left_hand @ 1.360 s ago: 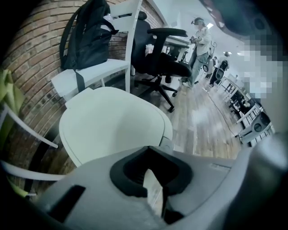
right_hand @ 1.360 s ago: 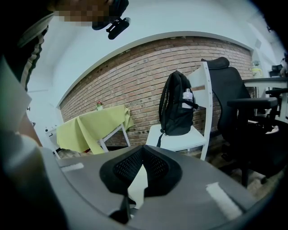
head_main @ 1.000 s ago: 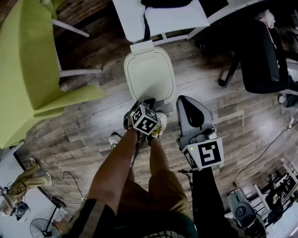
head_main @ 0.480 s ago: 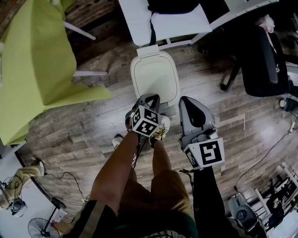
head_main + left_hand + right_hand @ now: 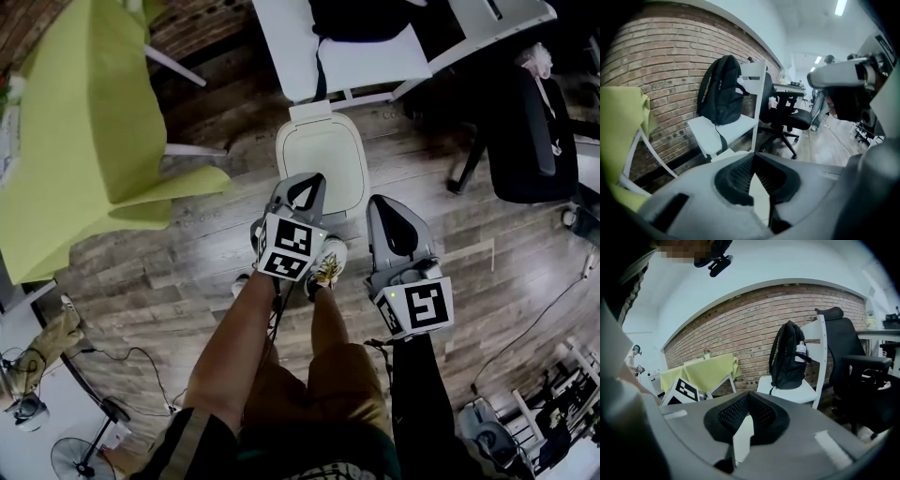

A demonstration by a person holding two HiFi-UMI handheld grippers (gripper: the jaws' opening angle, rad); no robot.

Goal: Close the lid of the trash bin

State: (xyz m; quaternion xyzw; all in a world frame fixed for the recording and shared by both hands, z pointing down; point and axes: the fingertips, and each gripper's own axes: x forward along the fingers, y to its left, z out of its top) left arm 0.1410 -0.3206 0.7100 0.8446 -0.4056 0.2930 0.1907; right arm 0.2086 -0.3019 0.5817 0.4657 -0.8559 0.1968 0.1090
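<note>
The trash bin (image 5: pixel 323 155) stands on the wooden floor (image 5: pixel 187 272), directly in front of a white chair (image 5: pixel 370 52) that carries a black backpack (image 5: pixel 721 89). In the head view its cream lid (image 5: pixel 319 141) lies flat over the body, with the hinge tab at the far edge, towards the chair. The left gripper (image 5: pixel 304 178) is held over the near edge of the bin and overlaps it in the head view; contact with the lid cannot be confirmed. Its fingers are together at the tips with nothing held between them, and the pale lid shows through the triangular gap behind the tips. The right gripper (image 5: pixel 382 201) is held just beside the bin on its right, over bare floor and apart from the left gripper. Its fingers are likewise together at the tips and hold nothing. A green cloth (image 5: pixel 84 131) lies to the left of the bin, and a black office chair (image 5: pixel 525 122) stands well apart to the right. The brick wall (image 5: pixel 740 324) is behind the white chair.
</note>
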